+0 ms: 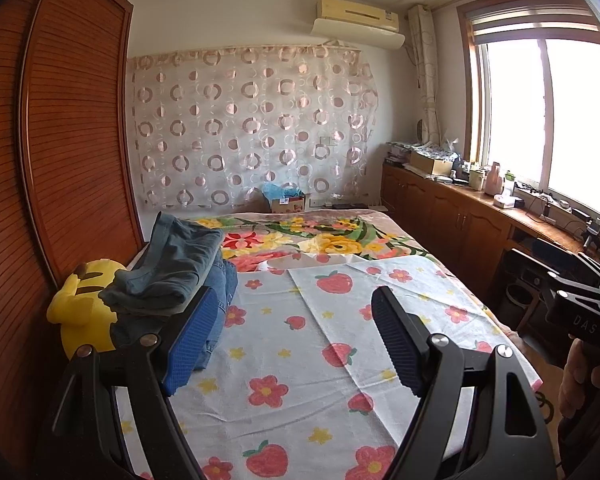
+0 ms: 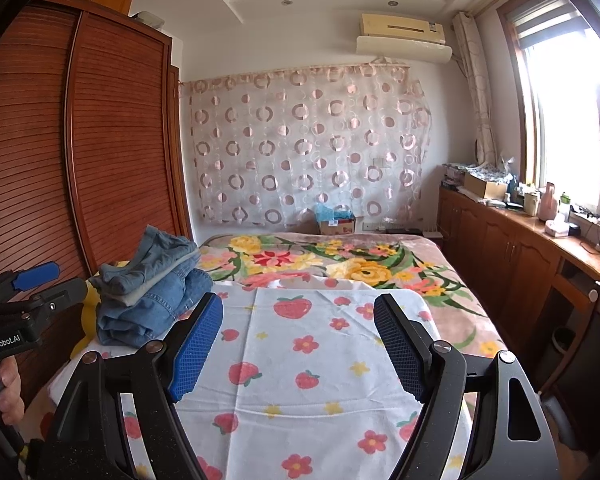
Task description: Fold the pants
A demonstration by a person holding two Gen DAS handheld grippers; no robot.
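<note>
A pile of folded pants [image 1: 172, 268] lies at the bed's left edge, grey-blue ones on top and blue denim beneath. In the right wrist view the same pile [image 2: 152, 292] shows left of centre. My left gripper [image 1: 295, 292] hangs open over the strawberry-print sheet [image 1: 300, 360], its left finger close beside the pile, with nothing between the pads. My right gripper [image 2: 298, 298] is open too, over the same sheet [image 2: 300, 380], and also holds nothing. Each view catches the other gripper at its edge, held by a hand [image 2: 8, 392].
A yellow plush toy [image 1: 80, 304] sits beside the pile against the wooden wardrobe [image 1: 60, 140]. A floral blanket [image 1: 340, 240] covers the far half of the bed. Wooden cabinets [image 1: 460, 216] with clutter on top run under the window on the right.
</note>
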